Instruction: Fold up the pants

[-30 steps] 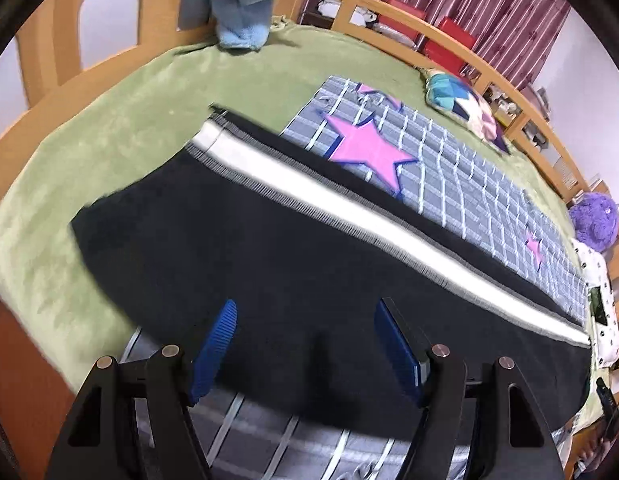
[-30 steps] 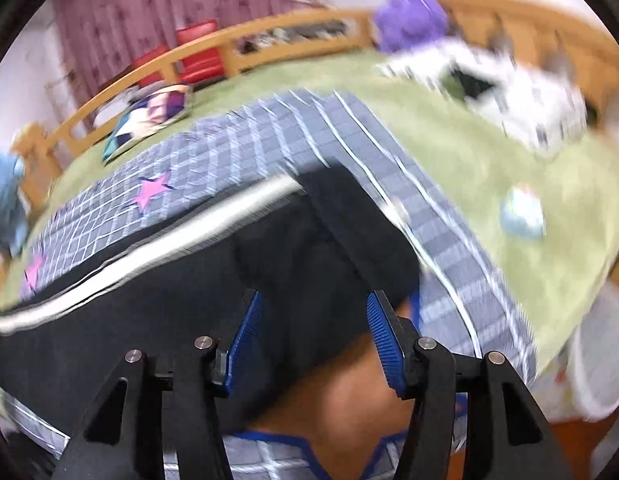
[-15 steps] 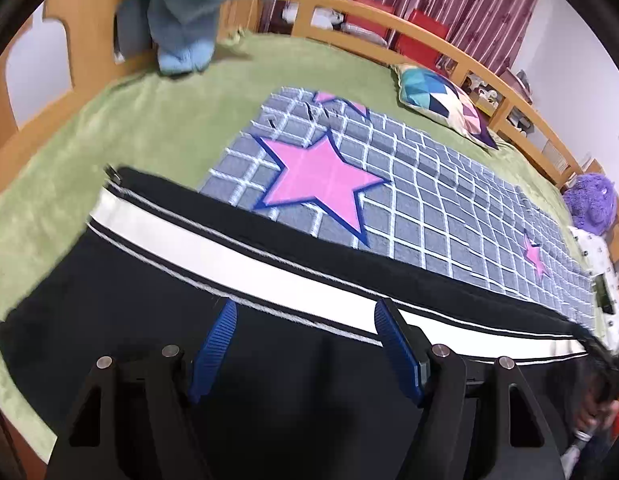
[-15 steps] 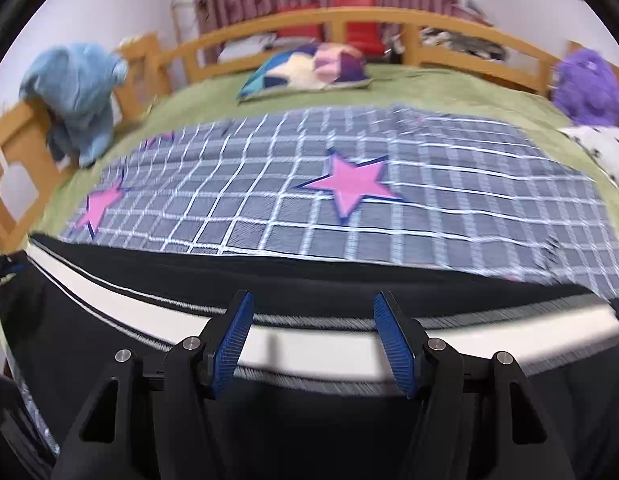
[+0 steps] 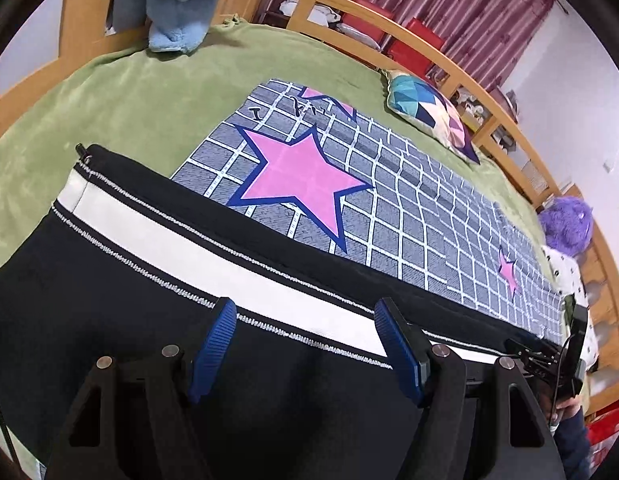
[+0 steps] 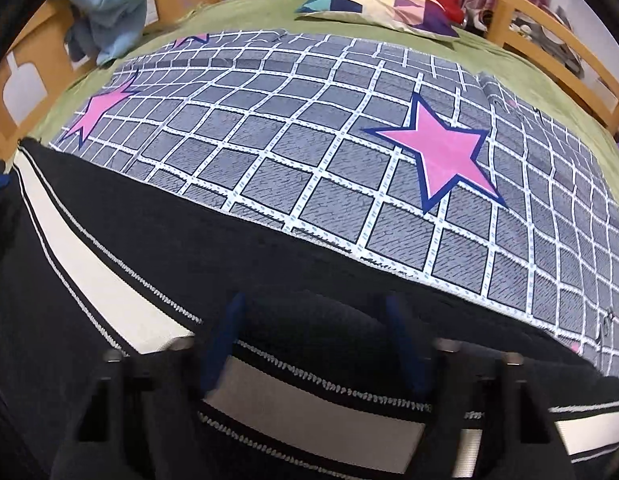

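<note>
Left wrist view: the black pants [image 5: 109, 300], marked by a white side stripe [image 5: 181, 248] edged with dotted stitching, lay flat across the lower half of the frame on a grey checked blanket [image 5: 409, 216] with pink stars, itself spread over a green bedcover [image 5: 121, 92]. The left gripper [image 5: 305, 344] hovered over the pants at lower centre with its blue pads well apart and nothing pinched between them. The right gripper [image 5: 549, 356] appeared at the right edge, at the far end of the stripe.

Right wrist view: the right gripper [image 6: 313, 344], motion-blurred at lower centre, was closing; a raised fold of the pants [image 6: 309, 368], stripe included, stood between its pads, though firm contact could not be confirmed. A blue plush toy [image 6: 109, 4] sat at upper left, a patterned cushion [image 6: 377, 4] at top centre.
</note>
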